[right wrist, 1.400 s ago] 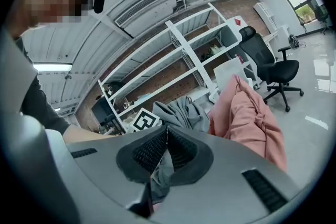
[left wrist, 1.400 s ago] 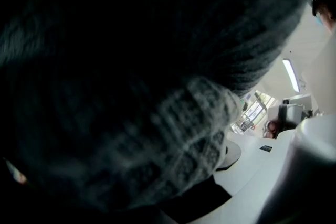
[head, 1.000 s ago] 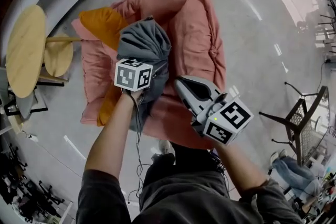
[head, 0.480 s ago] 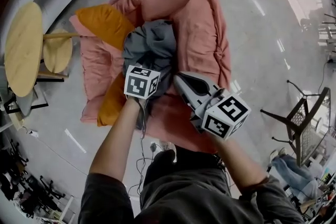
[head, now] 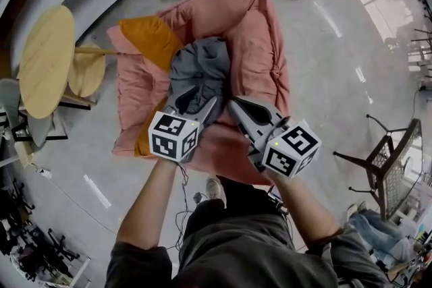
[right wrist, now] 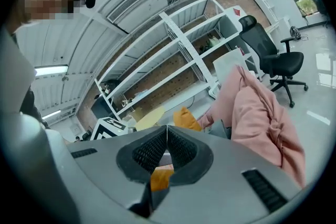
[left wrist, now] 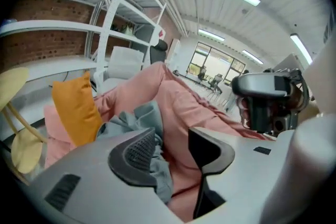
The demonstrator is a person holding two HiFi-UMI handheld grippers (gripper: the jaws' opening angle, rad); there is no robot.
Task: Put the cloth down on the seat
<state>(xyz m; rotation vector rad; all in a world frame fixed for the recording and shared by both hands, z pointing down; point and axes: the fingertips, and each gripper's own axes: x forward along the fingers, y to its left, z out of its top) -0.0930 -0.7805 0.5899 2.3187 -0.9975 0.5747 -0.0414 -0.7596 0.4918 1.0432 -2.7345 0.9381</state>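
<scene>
So the grey cloth (head: 202,71) is lying bunched up on the pink seat (head: 260,30), right next to the orange cushion (head: 152,37). My left gripper (head: 199,102) hangs over its near edge, fingers apart and closing, nothing pinched. The right gripper (head: 236,106) is beside it, fingers pressed together, empty

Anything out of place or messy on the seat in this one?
The grey cloth lies bunched in a crumpled heap on the pink seat, not spread flat. Nothing looks spilled or damaged.
</scene>
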